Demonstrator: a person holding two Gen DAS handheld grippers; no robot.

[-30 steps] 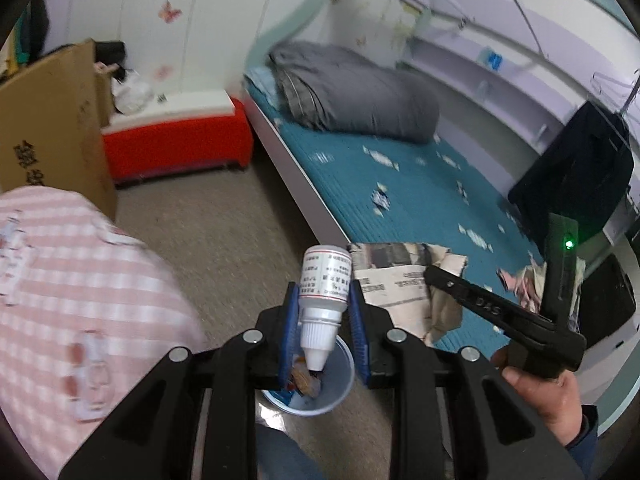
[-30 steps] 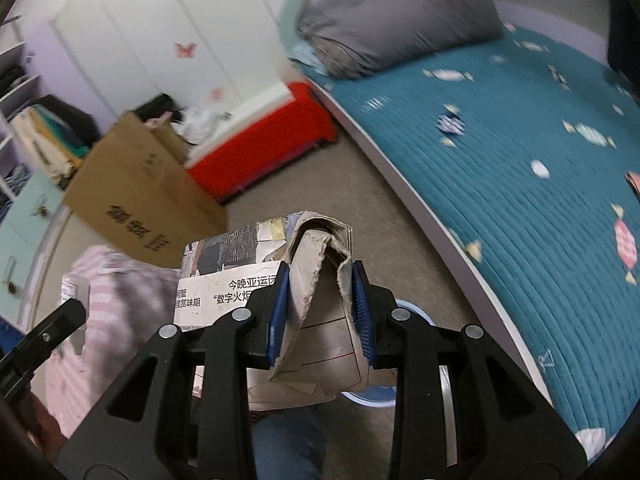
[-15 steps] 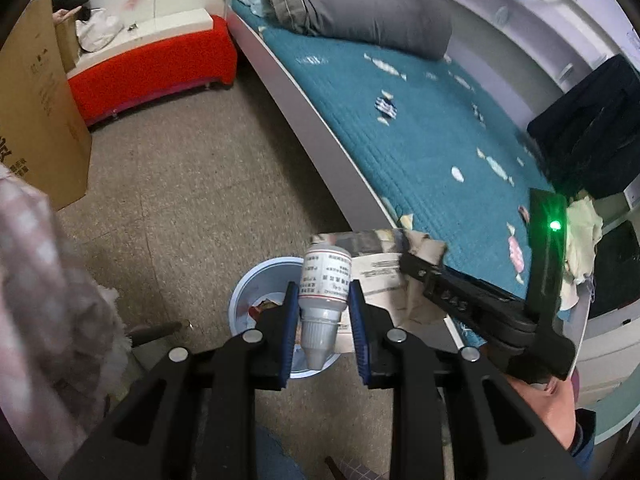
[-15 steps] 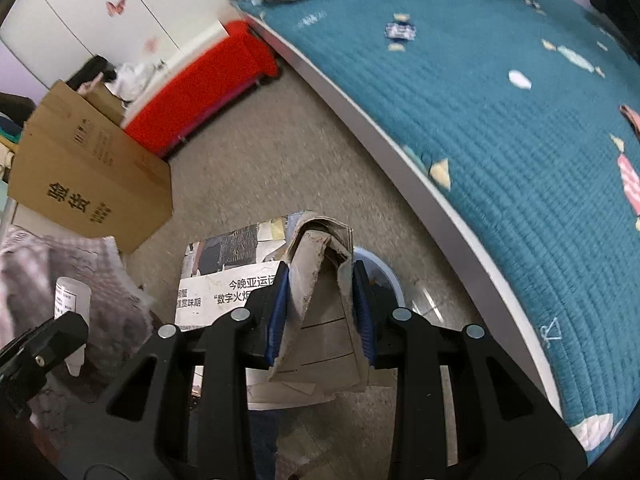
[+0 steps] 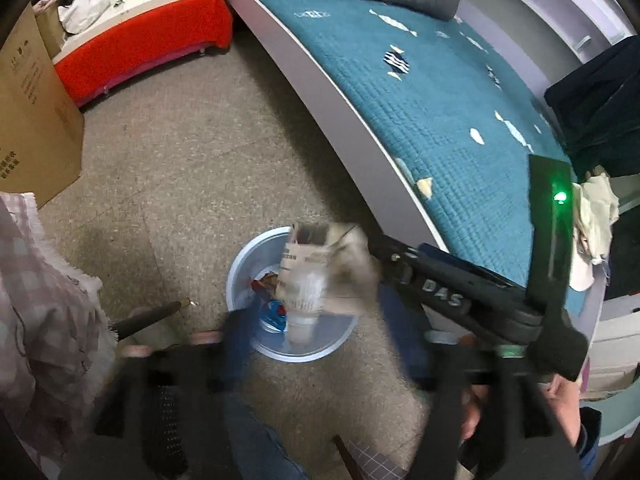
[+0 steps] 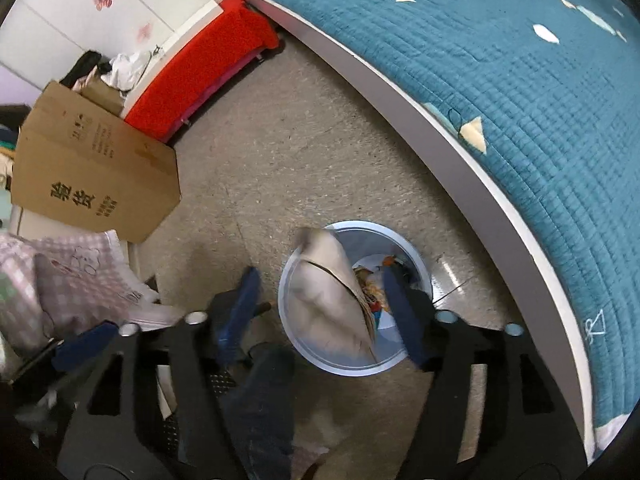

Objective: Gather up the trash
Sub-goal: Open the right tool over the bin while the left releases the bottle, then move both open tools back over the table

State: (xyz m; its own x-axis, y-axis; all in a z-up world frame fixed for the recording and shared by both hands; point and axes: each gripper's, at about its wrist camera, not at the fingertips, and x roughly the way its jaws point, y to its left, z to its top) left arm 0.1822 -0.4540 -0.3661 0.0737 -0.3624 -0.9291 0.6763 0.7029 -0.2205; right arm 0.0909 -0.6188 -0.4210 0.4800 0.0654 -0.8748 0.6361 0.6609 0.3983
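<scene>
A round pale-blue bin stands on the floor beside the bed. My left gripper hangs over it with its jaws opening. A white bottle, blurred, is loose between them over the bin's mouth. My right gripper is above the same bin, jaws opening too. A folded newspaper sits between its fingers with no pad pressing it, its lower end inside the bin. The left wrist view shows that newspaper just beyond the bottle, with the right gripper beside it.
A bed with a teal cover and white frame curves along the right. A cardboard box and a red bench stand at the far left. A pink checked cloth is near left. A jeans-clad leg is below.
Both grippers have dropped towards the bin and tipped downward. The left has let go of the bottle and the right has let go of the newspaper, and both jaws now stand wide.
</scene>
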